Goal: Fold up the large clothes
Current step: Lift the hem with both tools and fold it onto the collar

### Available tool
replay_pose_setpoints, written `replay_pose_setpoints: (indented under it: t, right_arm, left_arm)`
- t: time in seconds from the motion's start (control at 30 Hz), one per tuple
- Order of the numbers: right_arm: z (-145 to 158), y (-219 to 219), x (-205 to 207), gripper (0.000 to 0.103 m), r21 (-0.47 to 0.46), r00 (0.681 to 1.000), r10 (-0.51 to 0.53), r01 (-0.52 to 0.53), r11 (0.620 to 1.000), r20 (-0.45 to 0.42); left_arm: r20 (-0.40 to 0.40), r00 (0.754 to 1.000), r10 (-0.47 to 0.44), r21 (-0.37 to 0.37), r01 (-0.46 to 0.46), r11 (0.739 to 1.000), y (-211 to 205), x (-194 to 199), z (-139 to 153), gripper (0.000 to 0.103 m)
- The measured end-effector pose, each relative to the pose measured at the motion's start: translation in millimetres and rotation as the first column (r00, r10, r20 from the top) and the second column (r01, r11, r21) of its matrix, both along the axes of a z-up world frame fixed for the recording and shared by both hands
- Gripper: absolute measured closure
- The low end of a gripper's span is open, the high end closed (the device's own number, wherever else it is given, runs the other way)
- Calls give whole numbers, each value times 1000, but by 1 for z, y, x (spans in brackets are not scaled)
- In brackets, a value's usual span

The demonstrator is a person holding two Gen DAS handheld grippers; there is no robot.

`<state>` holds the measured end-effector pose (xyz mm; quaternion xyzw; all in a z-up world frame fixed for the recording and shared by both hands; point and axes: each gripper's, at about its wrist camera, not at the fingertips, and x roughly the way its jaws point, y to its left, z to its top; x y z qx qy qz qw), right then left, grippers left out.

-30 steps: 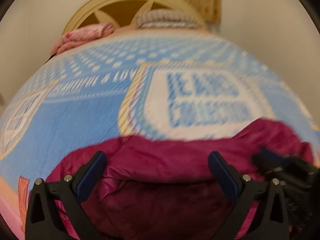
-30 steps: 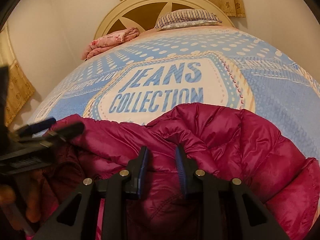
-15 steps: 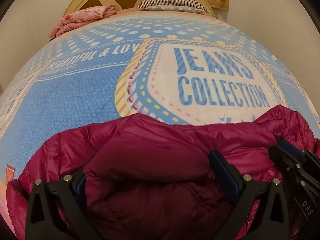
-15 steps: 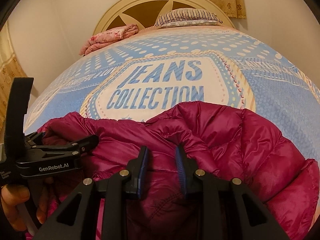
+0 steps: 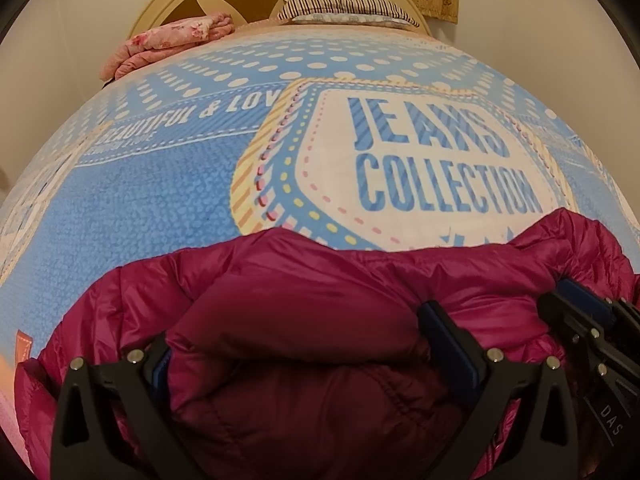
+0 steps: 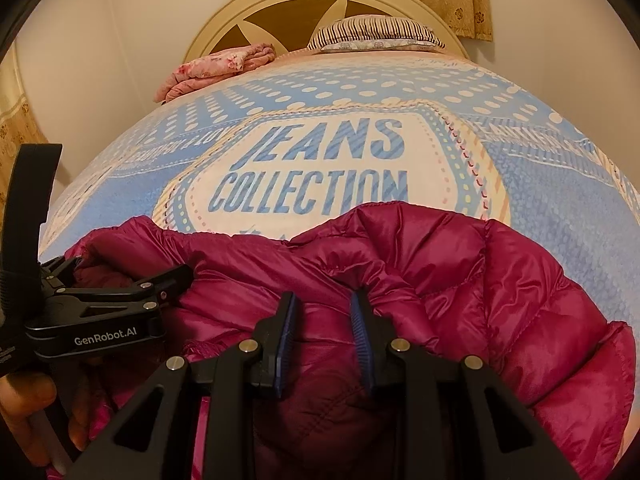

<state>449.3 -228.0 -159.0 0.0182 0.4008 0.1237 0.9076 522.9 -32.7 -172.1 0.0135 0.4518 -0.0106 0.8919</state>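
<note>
One jacket (image 5: 304, 320), magenta, quilted, bunched on the bedspread (image 5: 152, 208). Left gripper (image 5: 296, 340): jaws spread wide, a thick fold of jacket bulging between the fingers and touching both pads; fabric extends ahead and to both sides. Right gripper (image 6: 324, 336): jaws narrowed to a small gap, a ridge of jacket between the pads; clamped or not, cannot tell. Jacket bulk lies ahead and right of it. Left gripper sits on the jacket to its left. Count: two grippers, one pillow (image 6: 376, 34), one pink folded blanket (image 6: 216, 68).

Bed (image 6: 540, 184) in blue printed cover, magenta down jacket (image 6: 460, 280), pink folded blanket (image 6: 216, 68), striped pillow (image 6: 372, 32)
</note>
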Motion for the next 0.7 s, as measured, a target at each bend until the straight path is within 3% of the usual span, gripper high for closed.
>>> replay_pose_setpoints:
  t: [0.7]
  right_arm:
    - [-1,0,0,74,-10,1000,-3,3,1000,0]
  left_arm:
    - [-1,1000,1,2,-1,1000,-1,0,0,0]
